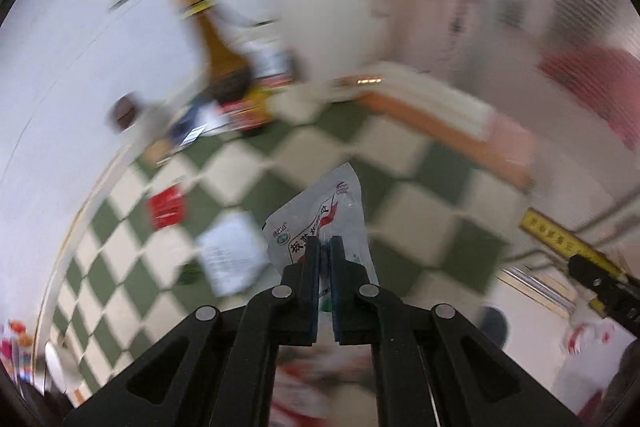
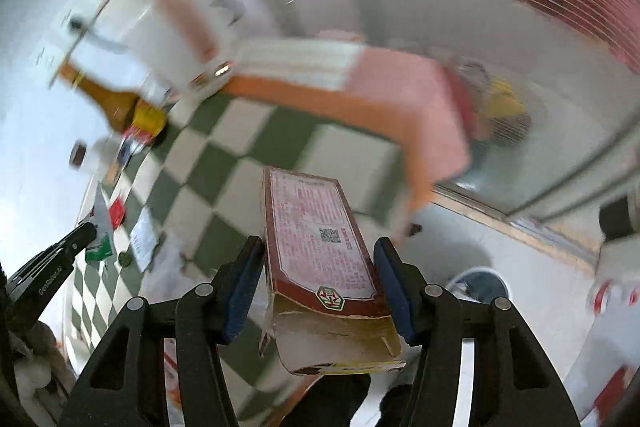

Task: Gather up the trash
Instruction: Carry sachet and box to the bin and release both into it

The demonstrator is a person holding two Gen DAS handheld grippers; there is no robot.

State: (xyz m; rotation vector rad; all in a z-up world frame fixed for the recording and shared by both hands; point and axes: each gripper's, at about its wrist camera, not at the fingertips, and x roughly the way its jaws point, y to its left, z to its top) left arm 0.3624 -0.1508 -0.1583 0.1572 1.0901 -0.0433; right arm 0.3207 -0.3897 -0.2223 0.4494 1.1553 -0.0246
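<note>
A: Checked cloth [image 1: 280, 163], with a bottle [image 1: 224, 67] at its far corner. Why hold things aloft?

B: Probably for binning. The left gripper [image 1: 325, 251] pinches a sachet [image 1: 320, 215]; the right gripper [image 2: 320, 251] clamps a box [image 2: 316, 239] by its sides.

Tablecloth [image 1: 276, 187] green-cream check — sachet [image 1: 320, 215] silver; carton [image 2: 320, 231] maroon-bordered pink.

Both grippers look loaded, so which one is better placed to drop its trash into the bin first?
Probably the right gripper. It holds the red carton, and the round bin shows just right of its fingers. The left gripper, clamping the silver sachet, points over the checkered tablecloth.
</note>
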